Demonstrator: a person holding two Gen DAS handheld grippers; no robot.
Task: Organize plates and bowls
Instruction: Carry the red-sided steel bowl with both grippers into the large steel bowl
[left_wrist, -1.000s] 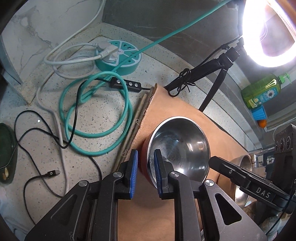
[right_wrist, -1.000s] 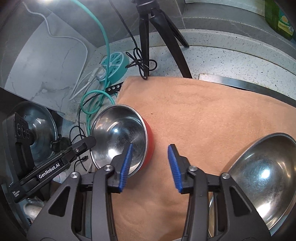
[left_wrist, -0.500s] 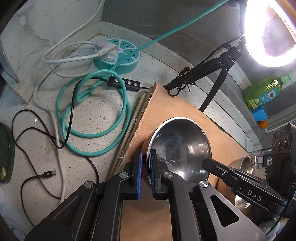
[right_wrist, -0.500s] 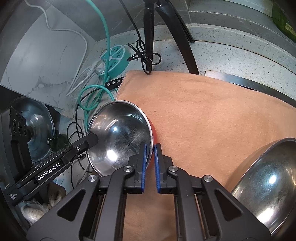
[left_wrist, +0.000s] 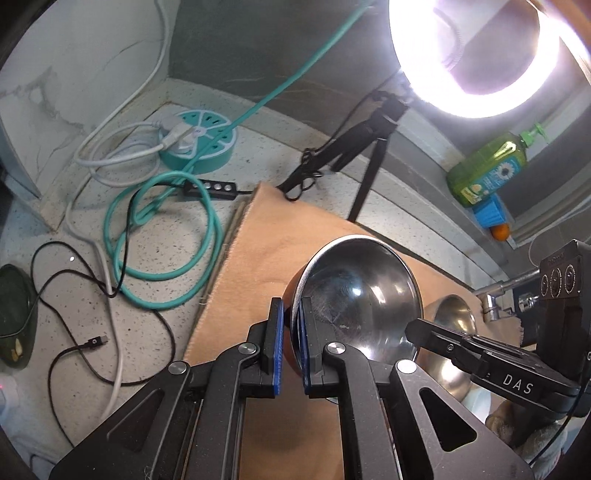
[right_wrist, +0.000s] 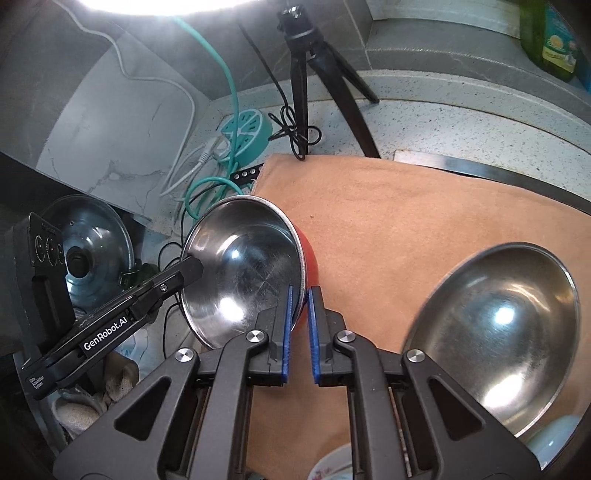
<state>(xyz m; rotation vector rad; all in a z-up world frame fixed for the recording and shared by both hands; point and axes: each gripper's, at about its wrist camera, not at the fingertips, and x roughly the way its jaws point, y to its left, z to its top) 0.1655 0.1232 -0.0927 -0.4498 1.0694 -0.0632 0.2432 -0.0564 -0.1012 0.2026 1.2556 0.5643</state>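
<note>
Both claws, left and right, clamp opposite rims of a red-sided, steel-lined round bowl above the orange cloth on the speckled table; a plain steel bowl sits nearby.

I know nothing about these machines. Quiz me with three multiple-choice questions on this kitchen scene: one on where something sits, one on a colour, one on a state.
1. Where does the round socket hub lie?
A. on the cloth
B. on the speckled counter
C. inside a bowl

2. What colour is the held bowl's outside?
A. red
B. blue
C. white

3. How do the left tongs and right tongs stand?
A. both wide open
B. one open, one shut
C. both clamped on the bowl's rim

Answers: 1 B, it rests beside the orange cloth. 2 A, red shows below the rim. 3 C, each pair pinches an opposite edge.
</note>
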